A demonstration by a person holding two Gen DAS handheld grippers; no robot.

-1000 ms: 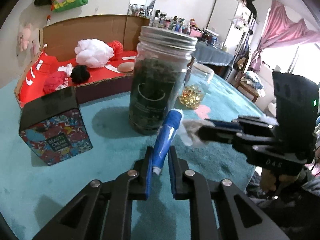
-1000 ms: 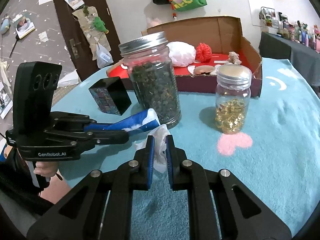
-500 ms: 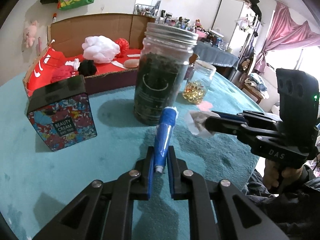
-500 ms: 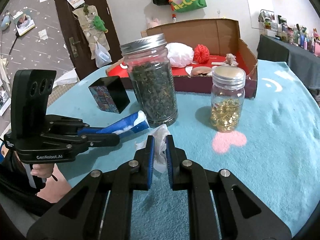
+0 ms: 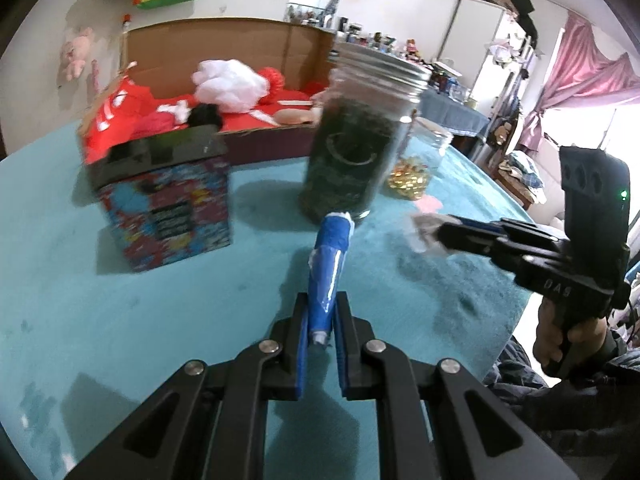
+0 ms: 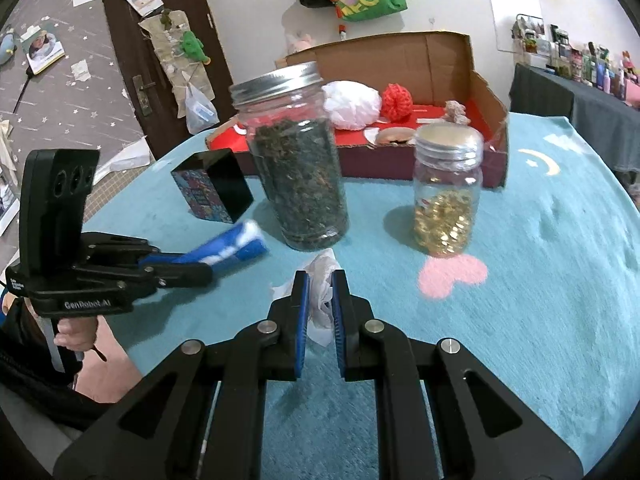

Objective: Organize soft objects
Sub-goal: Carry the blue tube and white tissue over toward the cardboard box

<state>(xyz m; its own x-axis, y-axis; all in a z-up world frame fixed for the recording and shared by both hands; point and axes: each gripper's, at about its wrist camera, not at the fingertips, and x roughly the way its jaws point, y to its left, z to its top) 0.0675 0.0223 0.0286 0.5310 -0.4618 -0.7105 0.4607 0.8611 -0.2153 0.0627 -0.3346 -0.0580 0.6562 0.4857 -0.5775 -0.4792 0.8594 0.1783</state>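
Note:
My left gripper [image 5: 322, 308] is shut on the narrow end of a soft blue and white tube [image 5: 330, 264], which points toward the big jar. In the right wrist view the same left gripper [image 6: 208, 270] comes in from the left with the tube [image 6: 236, 246] sticking out of it. My right gripper [image 6: 318, 284] is shut on a crumpled white wad [image 6: 322, 268] just above the teal cloth. Behind stands an open cardboard box [image 6: 400, 56] with a red floor, holding a white puff [image 5: 228, 86], a red knitted ball [image 6: 396, 102] and a black pompom [image 5: 206, 114].
A tall jar of dark leaves [image 6: 298, 176] stands right ahead of both grippers. A small jar of gold capsules [image 6: 446, 196] is to its right. A black-topped patterned carton [image 5: 168, 196] sits to the left. A person's hands grip both handles at the table's near edge.
My left gripper has shifted sideways with the blue tube, away from the right gripper, and the tube's tip has drawn apart from the white wad. The right gripper has kept still.

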